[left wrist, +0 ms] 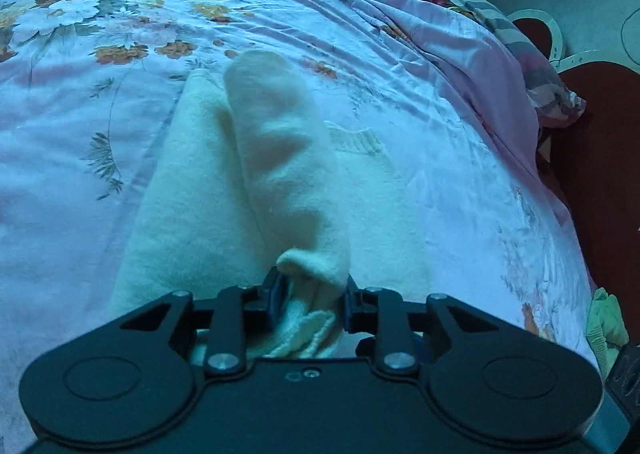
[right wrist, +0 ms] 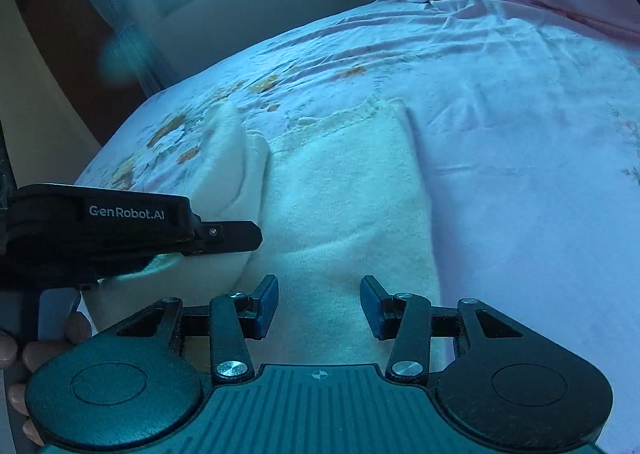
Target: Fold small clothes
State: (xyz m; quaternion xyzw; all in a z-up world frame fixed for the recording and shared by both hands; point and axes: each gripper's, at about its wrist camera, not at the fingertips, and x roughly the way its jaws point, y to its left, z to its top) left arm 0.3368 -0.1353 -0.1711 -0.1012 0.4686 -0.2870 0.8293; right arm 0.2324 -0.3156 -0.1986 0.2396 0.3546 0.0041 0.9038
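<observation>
Sleeve fold in hand: left hand-held gripper (left wrist: 308, 304) is pinching the cream sweater (left wrist: 192, 190)'s cuff; right hand-held gripper (right wrist: 319, 306), jaws apart and empty, is hovering over the sweater; next, lay the sleeve across it.

Both grippers are black with silver pivot screws; the right gripper (right wrist: 319, 306) has blue ribbed pads (right wrist: 267, 304), the left gripper (right wrist: 224, 236) a white GenRobot.AI marking (right wrist: 126, 212).

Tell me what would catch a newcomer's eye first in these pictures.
First, the cream sweater spread flat in the middle of the flowered bedsheet. Next, the left claw, low in its own view, with a bunched sleeve between its pads. The right claw hangs open over the sweater's near edge.
</observation>
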